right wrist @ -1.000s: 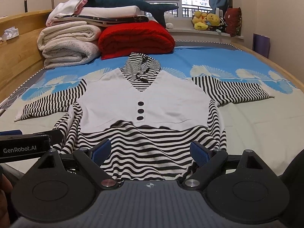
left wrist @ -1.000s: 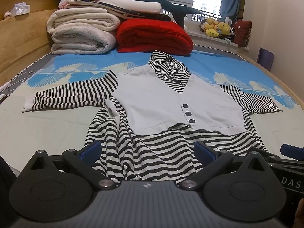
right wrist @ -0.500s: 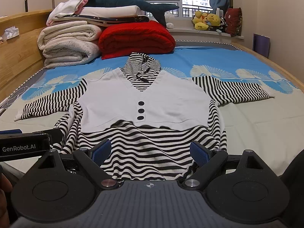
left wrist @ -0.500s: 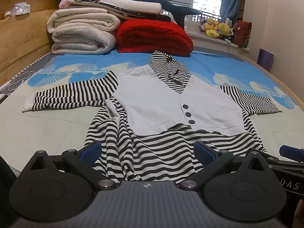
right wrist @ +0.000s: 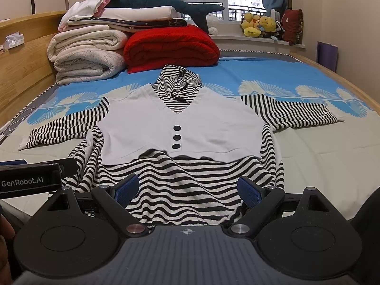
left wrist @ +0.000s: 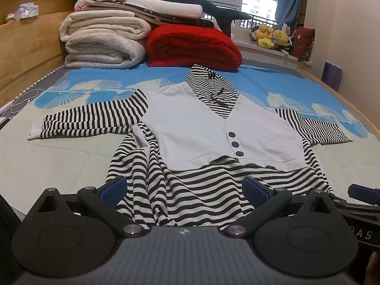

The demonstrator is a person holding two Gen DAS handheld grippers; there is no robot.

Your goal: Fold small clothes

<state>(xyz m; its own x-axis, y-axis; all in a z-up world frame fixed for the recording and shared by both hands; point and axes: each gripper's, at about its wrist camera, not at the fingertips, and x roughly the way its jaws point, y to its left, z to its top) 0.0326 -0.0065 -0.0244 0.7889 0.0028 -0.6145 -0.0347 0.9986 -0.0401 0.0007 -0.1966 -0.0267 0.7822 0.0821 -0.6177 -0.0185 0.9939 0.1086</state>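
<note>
A small black-and-white striped hooded top (left wrist: pixel 194 190) (right wrist: pixel 185 185) with a white buttoned vest front (left wrist: pixel 197 128) (right wrist: pixel 147 123) lies spread face up on the bed, both sleeves stretched out sideways. Its hem is nearest me and wrinkled on the left side. My left gripper (left wrist: pixel 184 188) hovers open over the hem's left part, blue pads wide apart with nothing pinched. My right gripper (right wrist: pixel 187 188) is open the same way over the hem's middle and right part. Each gripper's body shows at the edge of the other's view.
The bed (left wrist: pixel 59 161) has a pale and blue fan-pattern sheet. Folded white blankets (left wrist: pixel 104 45), a red quilt (left wrist: pixel 192 45) and a stacked pile with a dark plush shark sit at the far end. A wooden headboard (left wrist: pixel 26 47) runs along the left; plush toys (right wrist: pixel 258 25) line the windowsill.
</note>
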